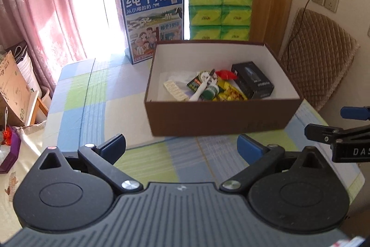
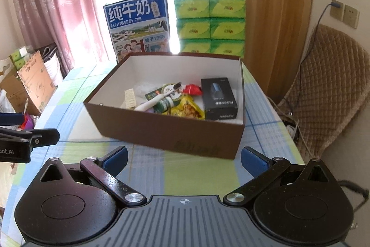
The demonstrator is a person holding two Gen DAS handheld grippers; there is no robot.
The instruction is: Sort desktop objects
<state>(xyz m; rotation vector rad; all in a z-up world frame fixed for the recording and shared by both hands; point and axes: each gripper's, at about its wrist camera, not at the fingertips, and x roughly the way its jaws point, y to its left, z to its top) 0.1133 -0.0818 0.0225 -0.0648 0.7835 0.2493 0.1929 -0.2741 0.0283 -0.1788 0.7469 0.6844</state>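
The left tongs [image 1: 181, 147] were spread wide and held nothing. The right tongs [image 2: 183, 160] were spread wide too, with nothing between them. Both hung over the checked cloth on the counter [image 1: 92, 94], just in front of a brown box [image 1: 222, 117].

The box stood open on the counter, and the small things lay inside it, in a heap on its white floor. A black carton [image 2: 218, 97] lay at the right side. Next to it was a yellow snack bag [image 2: 188, 109] and a red wrapper [image 2: 193, 89]. A white toothbrush [image 2: 157, 100] with dark bristles lay across the heap, over a small green bottle [image 2: 165, 105]. A pale strip with ridges [image 2: 130, 98] lay at the left.

Behind the box stood a blue milk carton [image 1: 152, 20] and a stack of green tissue packs [image 1: 219, 12]. A pink curtain [image 1: 41, 4] hung at the left, and a brown quilted chair [image 2: 328, 85] stood at the right.
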